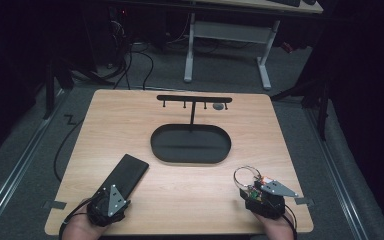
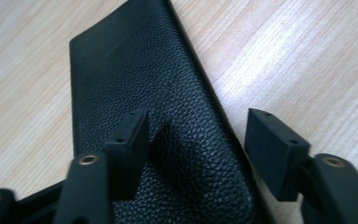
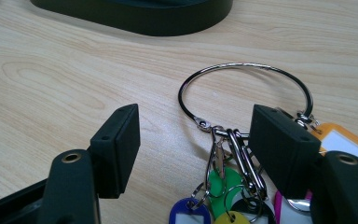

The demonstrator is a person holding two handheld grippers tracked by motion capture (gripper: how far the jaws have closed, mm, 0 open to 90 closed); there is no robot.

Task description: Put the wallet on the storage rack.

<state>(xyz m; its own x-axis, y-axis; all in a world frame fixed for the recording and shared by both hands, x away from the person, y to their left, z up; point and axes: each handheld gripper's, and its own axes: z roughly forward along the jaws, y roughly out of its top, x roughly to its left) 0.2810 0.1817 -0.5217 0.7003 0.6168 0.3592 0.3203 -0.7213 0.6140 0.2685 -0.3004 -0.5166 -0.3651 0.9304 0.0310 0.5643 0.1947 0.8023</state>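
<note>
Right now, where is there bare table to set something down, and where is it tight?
Free: the table left of the tray, the strip right of it, and the front middle between the wallet and the key ring. Crowded: the centre back, taken by the tray and hook stand, and both front corners.
</note>
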